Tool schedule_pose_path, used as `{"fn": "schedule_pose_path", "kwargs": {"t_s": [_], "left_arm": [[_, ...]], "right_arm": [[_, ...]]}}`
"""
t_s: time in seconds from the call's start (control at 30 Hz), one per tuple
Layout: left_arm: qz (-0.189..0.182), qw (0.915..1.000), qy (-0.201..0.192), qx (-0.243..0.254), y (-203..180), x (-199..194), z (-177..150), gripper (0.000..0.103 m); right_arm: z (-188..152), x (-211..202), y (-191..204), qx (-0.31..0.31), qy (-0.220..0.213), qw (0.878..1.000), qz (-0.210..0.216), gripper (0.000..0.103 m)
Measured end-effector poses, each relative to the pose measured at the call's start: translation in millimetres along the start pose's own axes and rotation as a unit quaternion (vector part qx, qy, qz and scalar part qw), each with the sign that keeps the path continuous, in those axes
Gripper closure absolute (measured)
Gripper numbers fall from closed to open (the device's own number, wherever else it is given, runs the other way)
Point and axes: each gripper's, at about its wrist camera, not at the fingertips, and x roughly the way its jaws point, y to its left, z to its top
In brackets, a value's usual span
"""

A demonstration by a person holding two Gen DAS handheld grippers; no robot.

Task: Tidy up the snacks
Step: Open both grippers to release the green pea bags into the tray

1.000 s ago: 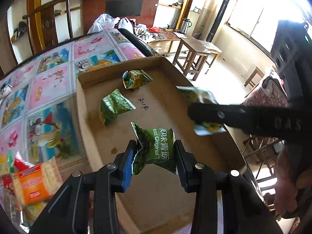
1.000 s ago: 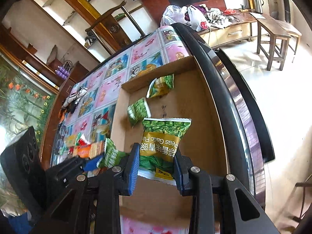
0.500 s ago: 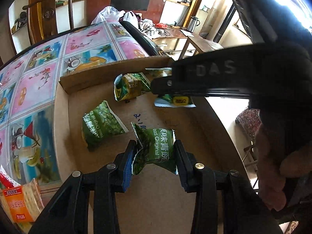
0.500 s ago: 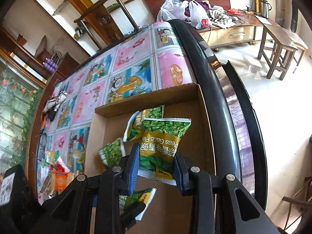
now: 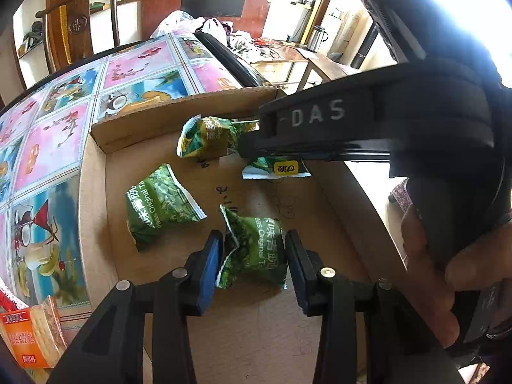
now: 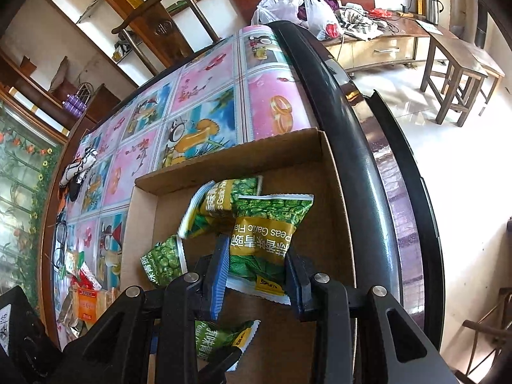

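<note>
A shallow cardboard box [image 5: 96, 198] lies on the patterned table. My left gripper [image 5: 252, 256] is shut on a green original-flavour pea packet [image 5: 256, 249], low over the box floor. My right gripper [image 6: 257, 272] is shut on a green and yellow garlic pea packet [image 6: 265, 227], held over the box's far end; its arm crosses the left wrist view [image 5: 320, 128]. Two more packets lie in the box: a green one [image 5: 160, 204] at the left and a yellow-green one [image 5: 204, 137] by the far wall.
More snacks lie on the table left of the box, among them an orange cracker pack [image 5: 28, 336] and small packets [image 6: 80, 275]. The table's black rim [image 6: 352, 128] runs along the box's right side. A wooden chair [image 6: 153, 25] stands behind the table.
Both grippers moved forward over the box, each still holding its packet. My right gripper carried the garlic packet to the far end, beside the yellow-green packet. My left gripper came lower.
</note>
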Motion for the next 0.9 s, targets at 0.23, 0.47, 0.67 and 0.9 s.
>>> {"fn": "schedule_pose_path", "kwargs": {"t_s": [0.23,0.47,0.67,0.9], "left_arm": [[0.0,1.0,-0.003,-0.005,-1,-7,1,0.058],[0.0,0.9999,-0.01,-0.001,-7,-23,-3,0.058],[0.001,0.9999,-0.015,0.0,-11,-37,-10,0.058],[0.005,0.9998,-0.017,0.001,-11,-58,-26,0.058]], "right_arm": [[-1,-11,-2,0.007,-0.009,1.0,0.012,0.058],[-9,-36,-2,0.016,-0.03,0.999,0.035,0.058],[-30,-60,-2,0.025,-0.044,0.997,0.061,0.058],[-67,-85,-1,0.035,-0.054,0.995,0.081,0.058]]}}
